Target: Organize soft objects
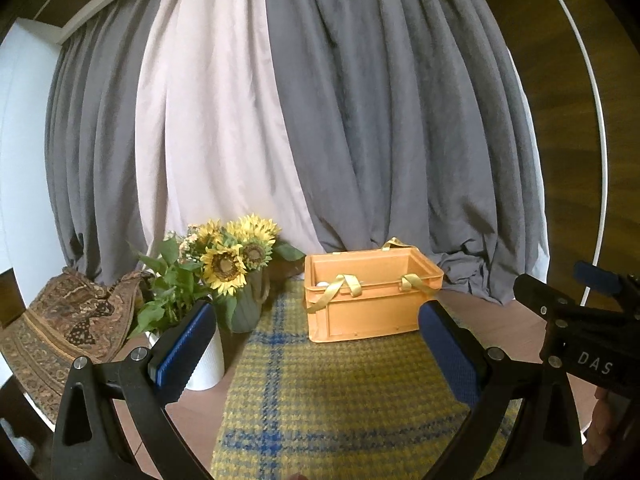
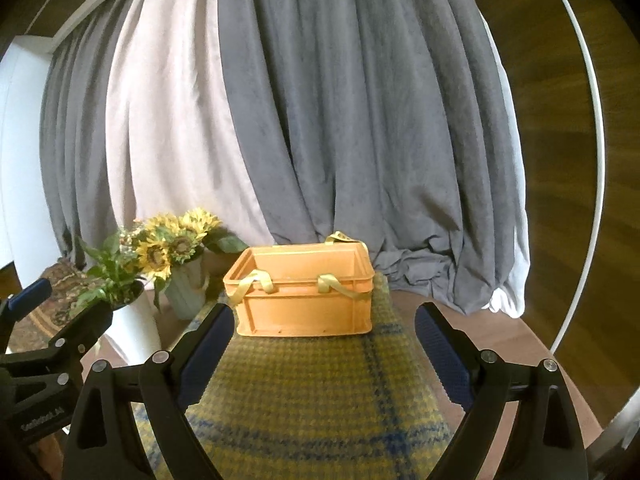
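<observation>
Tongs both spread wide, empty: left tongs point(image 1: 316, 344), right tongs point(image 2: 324, 348). Orange crate point(image 1: 368, 304) with yellow straps sits on plaid cloth point(image 1: 340, 392) ahead; sunflower vase point(image 1: 244, 304) to its left.

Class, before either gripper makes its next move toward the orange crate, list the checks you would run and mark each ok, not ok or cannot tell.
1. Left gripper open, empty: ok.
2. Right gripper open, empty: ok.
3. Orange crate upright on the plaid cloth: ok.
4. Ribbon handles clear of the opening: not ok, they drape over the near rim.
5. Room inside crate: cannot tell; only something pale shows.
6. Sunflower vase beside crate, apart: ok.
</observation>
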Motion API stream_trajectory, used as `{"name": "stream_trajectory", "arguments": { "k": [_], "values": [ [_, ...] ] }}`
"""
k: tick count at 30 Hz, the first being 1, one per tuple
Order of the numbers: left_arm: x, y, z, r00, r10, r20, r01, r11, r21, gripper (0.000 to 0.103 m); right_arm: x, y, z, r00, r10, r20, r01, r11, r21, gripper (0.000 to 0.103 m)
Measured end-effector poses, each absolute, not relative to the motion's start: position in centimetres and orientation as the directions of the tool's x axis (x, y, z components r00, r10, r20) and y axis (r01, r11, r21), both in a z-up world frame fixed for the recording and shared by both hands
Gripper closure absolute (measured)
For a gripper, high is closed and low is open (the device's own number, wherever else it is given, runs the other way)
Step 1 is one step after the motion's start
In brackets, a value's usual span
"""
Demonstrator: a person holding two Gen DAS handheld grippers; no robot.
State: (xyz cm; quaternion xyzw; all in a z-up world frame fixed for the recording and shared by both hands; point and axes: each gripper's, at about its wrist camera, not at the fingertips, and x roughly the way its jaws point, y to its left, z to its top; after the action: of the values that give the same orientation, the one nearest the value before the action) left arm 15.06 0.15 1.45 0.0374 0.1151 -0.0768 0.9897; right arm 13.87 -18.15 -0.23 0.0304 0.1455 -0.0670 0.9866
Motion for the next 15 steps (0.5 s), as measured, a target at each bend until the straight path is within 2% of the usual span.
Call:
{"name": "stream_trajectory", "arguments": {
  "k": [15],
  "values": [
    [9.9, 0.5, 1.1, 0.960, -0.143, -0.241, 0.157, 0.987, 0.040, 0.000, 8.5, -17.9, -0.5, 0.952, -0.108, -0.287, 0.127, 0.991, 0.048, 0.010]
  ]
}}
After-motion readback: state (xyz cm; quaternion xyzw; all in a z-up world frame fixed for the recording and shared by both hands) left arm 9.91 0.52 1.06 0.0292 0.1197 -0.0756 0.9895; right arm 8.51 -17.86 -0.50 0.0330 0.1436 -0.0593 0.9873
